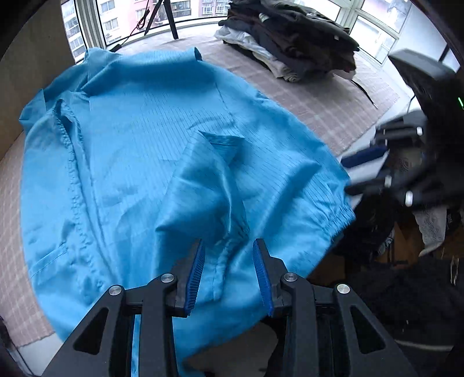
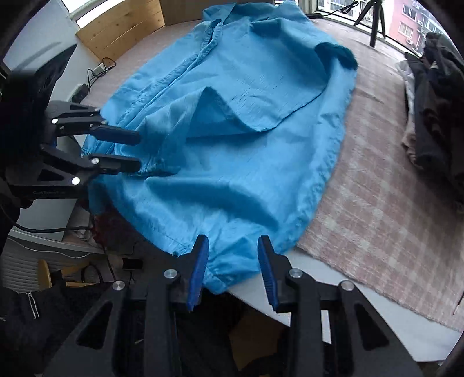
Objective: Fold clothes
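Observation:
A bright blue jacket [image 1: 139, 139] lies spread on the table, its hem hanging over the near edge; it also shows in the right wrist view [image 2: 246, 150]. A sleeve [image 1: 203, 185] lies folded across its middle. My left gripper [image 1: 229, 246] is open with the sleeve's cuff end between its jaws, not pinched; it shows in the right wrist view [image 2: 139, 150] at the jacket's left edge. My right gripper [image 2: 233, 242] is open over the elastic hem corner; it shows blurred at the right of the left wrist view [image 1: 348, 177].
A pink checked cloth [image 2: 377, 203] covers the table. A pile of dark and white clothes [image 1: 290, 37] sits at the far side. A tripod [image 1: 165, 17] stands by the windows. Dark clutter lies on the floor below the table edge [image 2: 290, 290].

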### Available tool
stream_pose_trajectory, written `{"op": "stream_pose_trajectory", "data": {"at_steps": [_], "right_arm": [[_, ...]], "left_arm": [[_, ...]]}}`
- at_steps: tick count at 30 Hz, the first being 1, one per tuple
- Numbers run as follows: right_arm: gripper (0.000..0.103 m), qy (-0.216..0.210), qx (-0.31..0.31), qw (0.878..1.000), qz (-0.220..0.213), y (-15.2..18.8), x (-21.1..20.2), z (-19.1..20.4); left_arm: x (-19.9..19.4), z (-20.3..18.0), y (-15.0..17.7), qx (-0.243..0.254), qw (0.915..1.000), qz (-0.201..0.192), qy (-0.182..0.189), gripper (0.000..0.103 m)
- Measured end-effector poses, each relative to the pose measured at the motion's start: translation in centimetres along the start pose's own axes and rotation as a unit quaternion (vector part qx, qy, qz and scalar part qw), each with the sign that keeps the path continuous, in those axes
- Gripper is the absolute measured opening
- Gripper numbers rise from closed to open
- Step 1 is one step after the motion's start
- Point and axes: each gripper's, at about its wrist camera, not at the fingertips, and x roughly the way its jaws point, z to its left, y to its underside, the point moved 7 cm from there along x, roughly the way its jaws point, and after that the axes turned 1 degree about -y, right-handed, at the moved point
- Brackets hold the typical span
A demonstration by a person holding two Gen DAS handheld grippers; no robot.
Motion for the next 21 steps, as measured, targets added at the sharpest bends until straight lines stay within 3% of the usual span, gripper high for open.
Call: {"op": "stream_pose_trajectory", "data": {"at_steps": [3, 5, 8, 9, 10, 11, 14, 17, 21], "right_arm": [[0.035, 0.01, 0.009, 0.999, 0.042, 1.3, 2.2, -0.8], [0.034, -0.004, 0.008, 0.999, 0.033, 1.6, 1.1, -0.9], [0.035, -0.017, 0.032, 0.999, 0.0, 0.2, -1.9, -2.6], [0.035, -0.011, 0.046, 0.999, -0.015, -0.9, -2.7, -3.7], [0.035, -0.005, 0.061, 0.998, -0.03, -2.1, -3.5, -5.0], [0.035, 0.002, 0.076, 0.996, -0.044, -3.7, -4.2, -6.5], [0.046, -0.021, 0.12, 0.989, -0.081, -9.4, -5.0, -10.1], [0.047, -0.033, 0.158, 0.981, -0.104, -15.4, -4.0, -13.6], [0.047, -0.05, 0.19, 0.976, -0.096, -21.8, -0.7, -18.0]], "left_arm": [[1.6, -0.9, -1.1, -0.005, 0.9998, 0.003, 0.018, 0.033], [2.6, -1.6, -1.5, 0.001, 0.9999, 0.009, 0.015, 0.042], [3.9, -1.2, -1.7, -0.011, 0.9998, 0.019, 0.002, 0.04], [4.2, -0.9, -1.7, -0.018, 0.9996, 0.021, 0.0, 0.033], [4.5, -0.5, -1.8, -0.025, 0.9994, 0.022, -0.002, 0.015], [4.8, -0.2, -1.8, -0.033, 0.9992, 0.024, -0.003, 0.013], [3.4, -0.5, -1.8, -0.049, 0.9984, 0.012, 0.026, 0.008], [1.2, -2.2, -1.4, -0.042, 0.9975, -0.003, 0.057, 0.008], [-1.3, -5.5, -0.2, -0.027, 0.9948, -0.007, 0.098, 0.008]]}}
